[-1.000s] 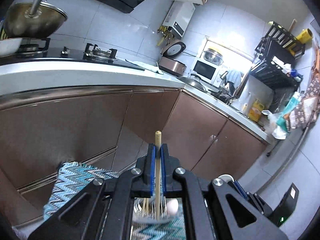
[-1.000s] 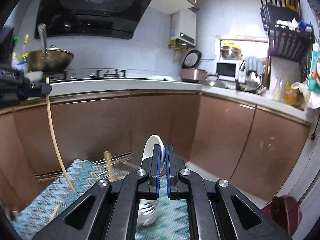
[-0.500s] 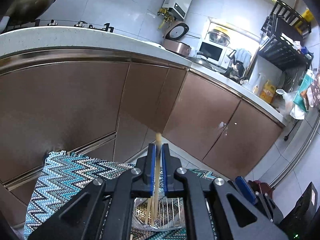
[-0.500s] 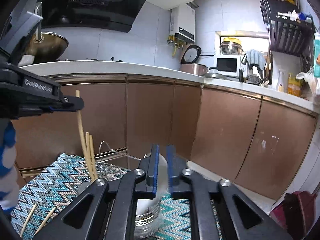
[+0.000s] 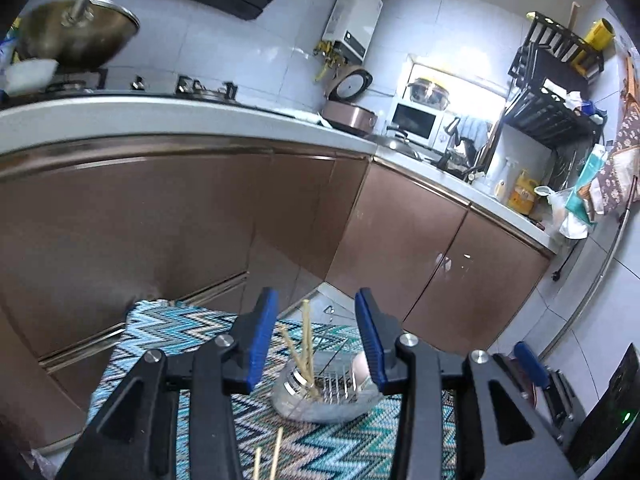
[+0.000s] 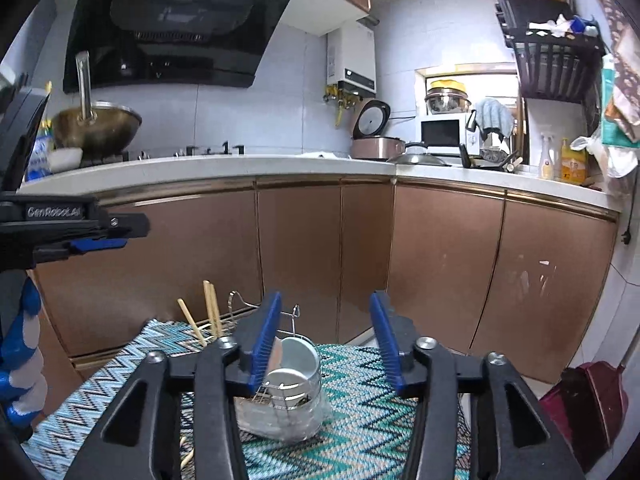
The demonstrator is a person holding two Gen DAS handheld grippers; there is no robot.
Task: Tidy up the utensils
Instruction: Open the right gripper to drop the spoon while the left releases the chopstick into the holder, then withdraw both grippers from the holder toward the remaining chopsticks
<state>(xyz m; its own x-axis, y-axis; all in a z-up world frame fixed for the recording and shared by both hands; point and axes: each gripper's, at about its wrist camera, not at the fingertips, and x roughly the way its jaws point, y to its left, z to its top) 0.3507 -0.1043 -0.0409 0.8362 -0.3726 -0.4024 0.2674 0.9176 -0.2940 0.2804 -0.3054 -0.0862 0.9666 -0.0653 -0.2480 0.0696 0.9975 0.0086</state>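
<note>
Wooden chopsticks [image 5: 306, 346] stand in metal holder [image 5: 320, 394]

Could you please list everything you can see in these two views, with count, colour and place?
utensil holder: one, metal wire, on the mat
chopsticks: three, pale wood, standing in the holder
loose chopsticks: two, pale wood, lying on the mat
spoons: at least two, white, in the holder
mat: one, blue-white zigzag
wok: one, brass-coloured, on the stove
rice cooker: one, pink-brown, on the counter
microwave: one, white
left gripper: black, blue pads, jaws opening, nothing between
right gripper: same, opening above the spoons
</note>
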